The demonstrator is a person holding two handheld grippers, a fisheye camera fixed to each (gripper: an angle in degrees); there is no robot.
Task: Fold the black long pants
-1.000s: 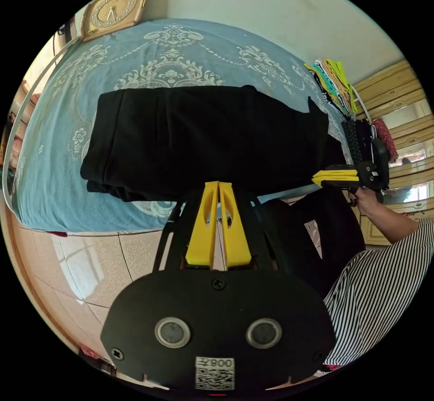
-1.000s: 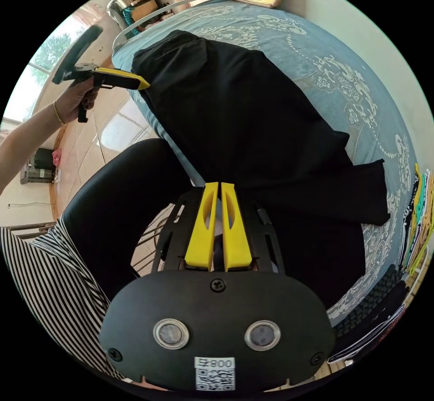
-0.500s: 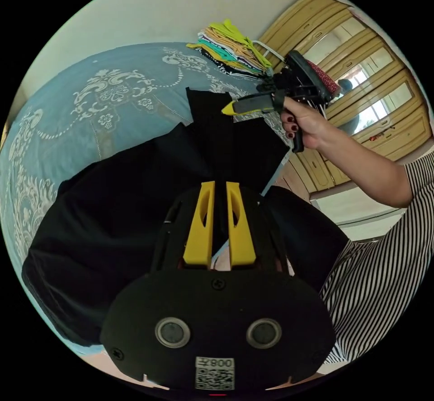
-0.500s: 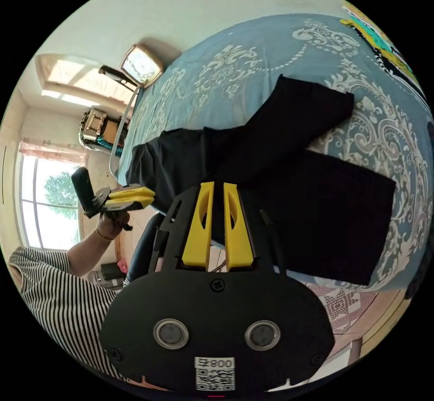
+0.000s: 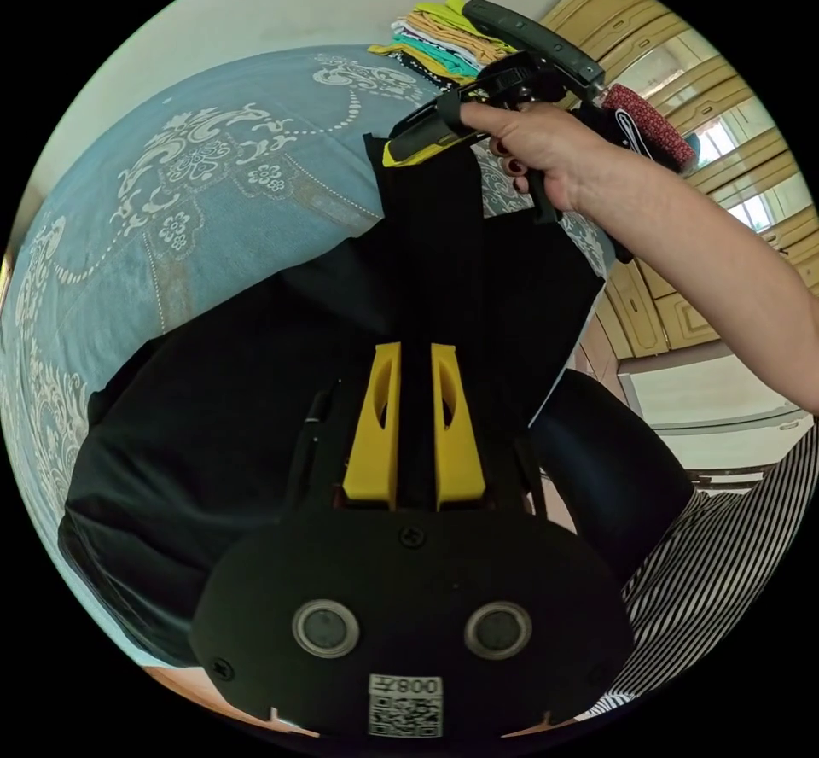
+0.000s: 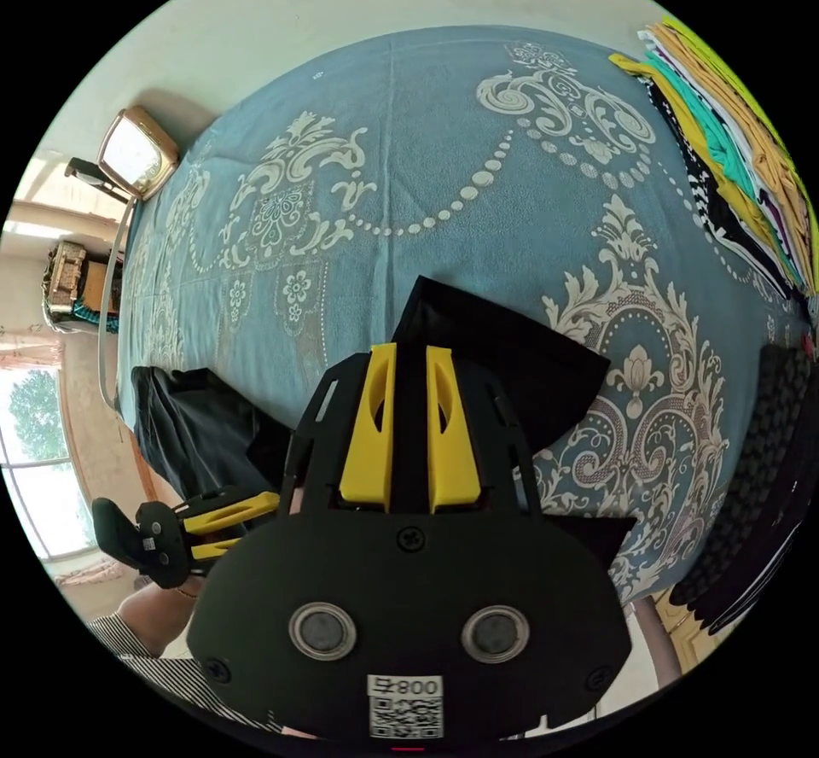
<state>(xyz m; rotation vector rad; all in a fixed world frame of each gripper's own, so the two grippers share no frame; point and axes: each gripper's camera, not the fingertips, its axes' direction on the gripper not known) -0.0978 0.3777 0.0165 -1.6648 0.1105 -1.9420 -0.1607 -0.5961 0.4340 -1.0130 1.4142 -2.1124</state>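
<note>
Both grippers bite black cloth: the left gripper has its yellow jaws nearly together with the black long pants running between them, and the right gripper likewise has its jaws pinched on a raised edge of the same fabric. In the left gripper view the right gripper, held in a hand, lifts the leg end above the bed. The step in hand looks like carrying the leg end over toward the waist end, and it would go best with both pinches level and the held edge taut, laid down square on the layer beneath before either grip lets go, so that no corner trails. The pants lie along the near edge of the bed, their long axis running with that edge; the bulky end sits by the left gripper, the leg end points toward the stack of folded clothes at the bed's far corner.
</note>
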